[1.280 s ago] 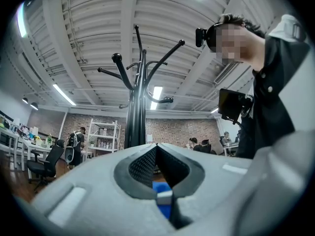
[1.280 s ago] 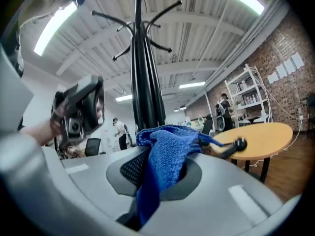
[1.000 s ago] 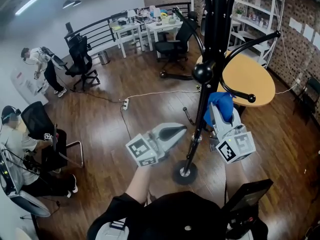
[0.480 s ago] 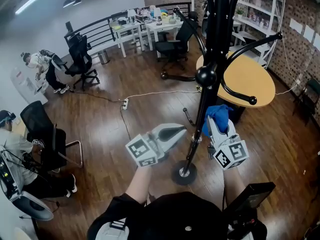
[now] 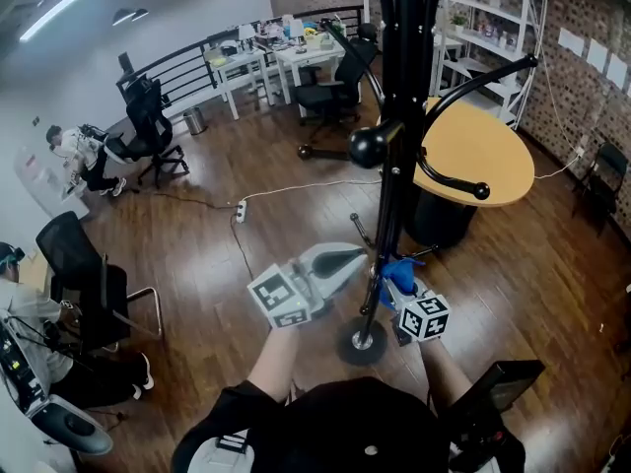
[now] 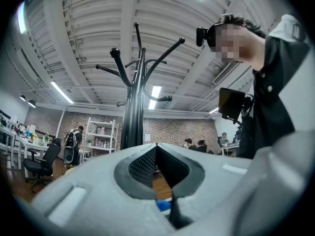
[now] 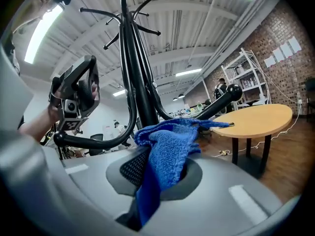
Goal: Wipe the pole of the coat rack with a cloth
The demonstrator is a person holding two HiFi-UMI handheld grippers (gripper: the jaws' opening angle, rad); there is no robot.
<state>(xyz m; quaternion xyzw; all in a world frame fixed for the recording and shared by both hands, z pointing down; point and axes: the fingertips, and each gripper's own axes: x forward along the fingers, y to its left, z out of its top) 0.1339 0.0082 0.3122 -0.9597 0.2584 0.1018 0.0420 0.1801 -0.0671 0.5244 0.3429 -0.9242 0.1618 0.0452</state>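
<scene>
Moved: right gripper (image 5: 398,289) and its blue cloth (image 5: 397,272) have slid down the pole (image 5: 394,190) from mid-height to low by the base; the left gripper (image 5: 340,261) has kept its place.
Right gripper: jaws clamp a fold of the cloth, which spills over the top of them in the right gripper view (image 7: 167,151); it sits at 2 o'clock from the round base (image 5: 363,344).
Cloth: pressed to the low stretch of the pole, on its right side.
Left gripper: at 10 o'clock from the base, just beside the pole but apart from it; its tips meet with nothing between them (image 6: 157,154).
Coat rack: black, upright, with curved hooks that end in ball tips; in both gripper views the pole (image 7: 135,82) rises toward the ceiling.
Floor: dark, glossy wood planks (image 5: 227,264); a white cable with a power strip (image 5: 240,208) lies on it at 10 o'clock, farther out.
Round table: light wood top (image 5: 483,151) at 1 o'clock, beyond the rack.
Left edge: a seated person (image 5: 20,308) beside a black chair at 9 o'clock.
Far room: white desks (image 5: 266,52) and black office chairs (image 5: 330,92) at 11 to 12 o'clock, a black railing (image 5: 187,62) behind them.
Right wall: brick (image 5: 582,77), with white shelving (image 5: 483,28) at 1 o'clock.
</scene>
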